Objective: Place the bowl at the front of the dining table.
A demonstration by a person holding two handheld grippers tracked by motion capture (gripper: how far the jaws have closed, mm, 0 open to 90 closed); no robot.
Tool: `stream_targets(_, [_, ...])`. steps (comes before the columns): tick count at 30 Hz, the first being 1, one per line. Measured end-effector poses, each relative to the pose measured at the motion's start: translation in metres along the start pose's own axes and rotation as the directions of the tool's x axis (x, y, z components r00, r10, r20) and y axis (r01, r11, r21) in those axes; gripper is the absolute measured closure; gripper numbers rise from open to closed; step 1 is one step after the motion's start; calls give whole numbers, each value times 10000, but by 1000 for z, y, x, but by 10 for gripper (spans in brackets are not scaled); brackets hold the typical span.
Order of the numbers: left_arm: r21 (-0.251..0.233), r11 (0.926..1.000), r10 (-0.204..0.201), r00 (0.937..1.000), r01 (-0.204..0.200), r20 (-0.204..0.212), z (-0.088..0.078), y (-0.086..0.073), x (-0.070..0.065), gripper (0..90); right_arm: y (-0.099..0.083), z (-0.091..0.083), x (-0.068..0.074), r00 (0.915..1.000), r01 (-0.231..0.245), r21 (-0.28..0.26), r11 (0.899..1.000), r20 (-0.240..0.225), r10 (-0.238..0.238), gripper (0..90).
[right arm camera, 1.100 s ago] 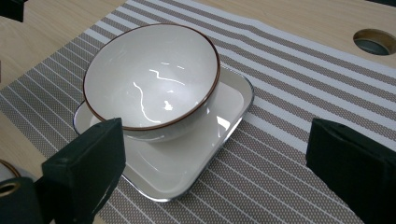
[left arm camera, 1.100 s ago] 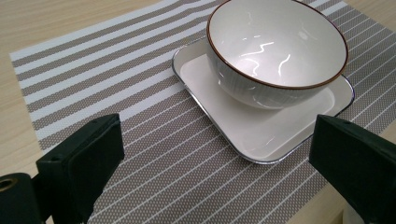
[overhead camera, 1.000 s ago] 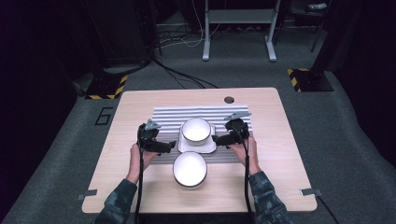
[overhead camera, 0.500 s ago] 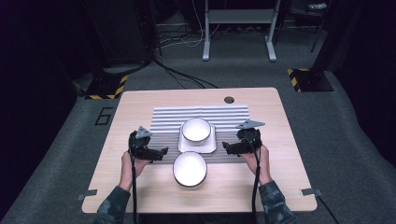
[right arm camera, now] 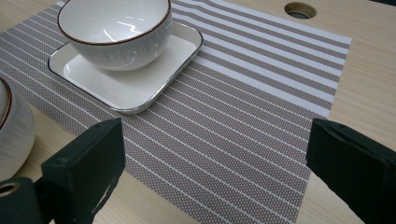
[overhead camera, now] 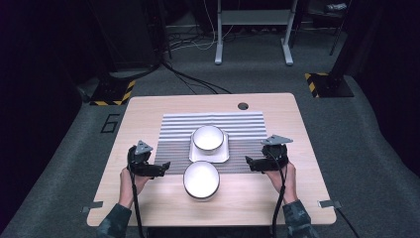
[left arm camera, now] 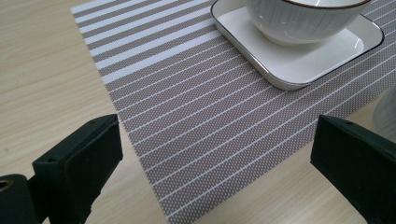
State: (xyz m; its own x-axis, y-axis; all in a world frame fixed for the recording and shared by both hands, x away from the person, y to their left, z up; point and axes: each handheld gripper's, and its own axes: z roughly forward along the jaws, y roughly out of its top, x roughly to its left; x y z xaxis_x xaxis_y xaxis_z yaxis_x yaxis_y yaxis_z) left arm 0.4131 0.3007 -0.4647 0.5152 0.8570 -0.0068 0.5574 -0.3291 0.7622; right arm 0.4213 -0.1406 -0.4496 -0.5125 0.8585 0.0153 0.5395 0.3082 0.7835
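Note:
A white bowl (overhead camera: pixel 208 138) with a dark rim stands on a square white plate (overhead camera: pixel 224 154) in the middle of a striped placemat (overhead camera: pixel 173 131). A second white bowl (overhead camera: pixel 201 179) stands in front of it at the mat's near edge. My left gripper (overhead camera: pixel 163 167) is open at the mat's left edge, its jaws wide over the mat (left arm camera: pixel 187 93), apart from the plate (left arm camera: pixel 299 65) and bowl (left arm camera: pixel 303 18). My right gripper (overhead camera: pixel 249 162) is open at the mat's right edge, empty, with the bowl (right arm camera: pixel 116 32) and plate (right arm camera: pixel 140 88) ahead of it.
A round cable hole (overhead camera: pixel 242 106) sits in the wooden table (overhead camera: pixel 148 106) behind the mat. Bare wood lies left, right and in front of the mat. Beyond the table are dark floor, cables and a metal stand (overhead camera: pixel 252 29).
Both grippers have drawn outward from the sides of the plate and bowl to the mat's left and right edges. The bowls and plate have stayed in place.

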Motion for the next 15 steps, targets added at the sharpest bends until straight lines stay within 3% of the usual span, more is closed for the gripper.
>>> stream_targets(7, [-178, 9996, -231, 9993, 226, -286, -8, -11, 7, 16, -13, -10, -6, 9996, -153, -98, 9998, 244, 156, 40])
stream_targets(15, [-93, 9988, -490, 9966, 485, -662, -18, -35, 18, 13, -30, -27, -16, 9969, -419, -241, 9988, 657, 434, 40])
